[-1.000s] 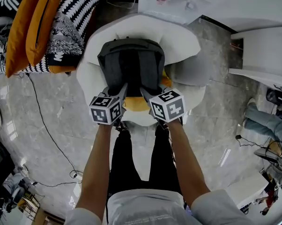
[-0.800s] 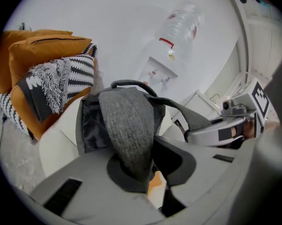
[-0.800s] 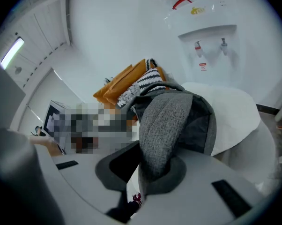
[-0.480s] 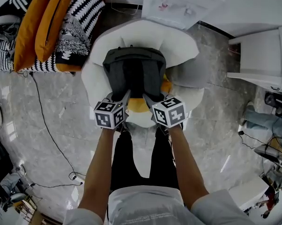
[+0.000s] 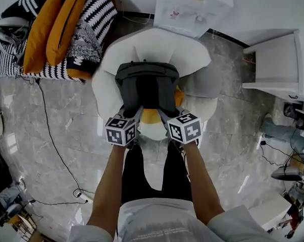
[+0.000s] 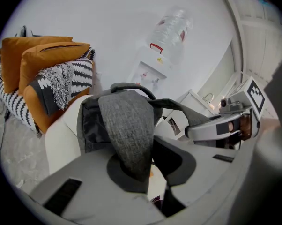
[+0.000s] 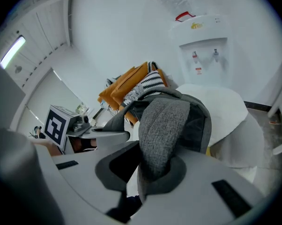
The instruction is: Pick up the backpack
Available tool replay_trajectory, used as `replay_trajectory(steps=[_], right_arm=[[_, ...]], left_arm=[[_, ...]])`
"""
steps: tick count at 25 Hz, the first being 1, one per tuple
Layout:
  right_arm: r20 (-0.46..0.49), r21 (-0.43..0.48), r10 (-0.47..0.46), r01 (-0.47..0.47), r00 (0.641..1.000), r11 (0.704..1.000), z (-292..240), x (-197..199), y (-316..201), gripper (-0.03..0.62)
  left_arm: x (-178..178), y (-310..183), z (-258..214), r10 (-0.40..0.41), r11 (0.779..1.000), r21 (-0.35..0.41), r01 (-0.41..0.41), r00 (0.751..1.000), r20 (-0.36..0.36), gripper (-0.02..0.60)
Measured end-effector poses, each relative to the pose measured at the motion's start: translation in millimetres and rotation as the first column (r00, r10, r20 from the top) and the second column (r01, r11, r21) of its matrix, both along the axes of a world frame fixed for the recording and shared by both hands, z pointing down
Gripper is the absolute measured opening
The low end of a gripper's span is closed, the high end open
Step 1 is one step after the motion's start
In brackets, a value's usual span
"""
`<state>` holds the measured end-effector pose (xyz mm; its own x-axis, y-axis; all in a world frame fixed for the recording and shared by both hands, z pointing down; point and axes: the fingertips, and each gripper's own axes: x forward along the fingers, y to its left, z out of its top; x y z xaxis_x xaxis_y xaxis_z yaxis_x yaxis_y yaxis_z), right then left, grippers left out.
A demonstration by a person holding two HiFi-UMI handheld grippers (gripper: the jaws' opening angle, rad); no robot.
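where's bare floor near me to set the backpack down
Bare marble floor lies right of the white seat, up to the white cabinet. Left of the seat a smaller patch runs to the floor cable. Crowded: the pillow pile upper left, the water dispenser behind, and the seat itself under the backpack.

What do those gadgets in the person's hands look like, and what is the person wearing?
Each of the two, left gripper and right gripper, is light grey plastic with broad fingers lined by dark pads. Each carries a white cube printed with black square markers. The person wears a pale short-sleeved T-shirt and black trousers.
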<state>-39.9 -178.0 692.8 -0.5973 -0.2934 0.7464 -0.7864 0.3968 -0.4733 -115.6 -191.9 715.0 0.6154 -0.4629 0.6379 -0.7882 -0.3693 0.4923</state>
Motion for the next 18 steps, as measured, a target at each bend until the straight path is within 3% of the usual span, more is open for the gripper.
replay_trajectory(steps=[18], right_arm=[[-0.03, 0.013, -0.029, 0.029, 0.999, 0.999, -35, 12, 39, 0.034]], left_arm=[[0, 44, -37, -0.025, 1.0, 0.015, 0.025, 0.999, -0.02, 0.055]])
